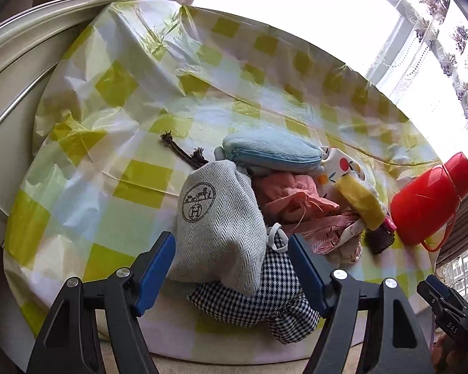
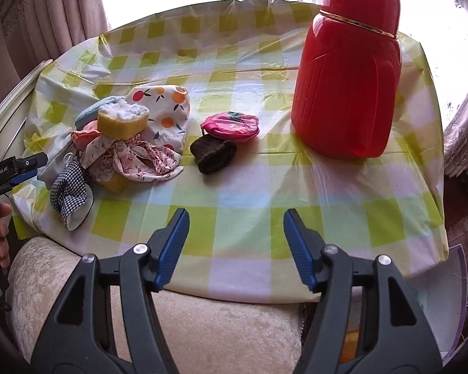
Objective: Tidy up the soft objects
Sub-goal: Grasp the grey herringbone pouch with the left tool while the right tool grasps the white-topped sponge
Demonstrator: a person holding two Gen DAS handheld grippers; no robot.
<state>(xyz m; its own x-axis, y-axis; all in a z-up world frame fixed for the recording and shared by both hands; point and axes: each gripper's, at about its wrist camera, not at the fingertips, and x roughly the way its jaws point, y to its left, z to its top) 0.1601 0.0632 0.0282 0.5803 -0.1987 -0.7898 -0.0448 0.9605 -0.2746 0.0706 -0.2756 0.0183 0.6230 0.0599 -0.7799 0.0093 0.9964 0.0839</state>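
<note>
Left wrist view looks down on a heap of soft things on the bench, which wears a crinkled green-check plastic cloth. The left tool stands spread, its blue pads either side of a grey pouch with a dark drawstring trailing away to the left; whether the pads touch the cloth I cannot tell. That pouch looks light and limp, woven and not slippery, so I would pinch a fold of its body or the gathered neck. It lies partly over a checked cloth. Behind it sits a blue case, then pink cloth, a fruit-print piece and a yellow sponge. All of it should squash and drag its neighbours along, being tangled.

From the right wrist, a pink purse and a brown knit lie apart from the heap, touching each other. Further right stands a red flask, hard and tall, likely to tip if knocked. The right tool hangs spread and empty over the near edge of the bench.
</note>
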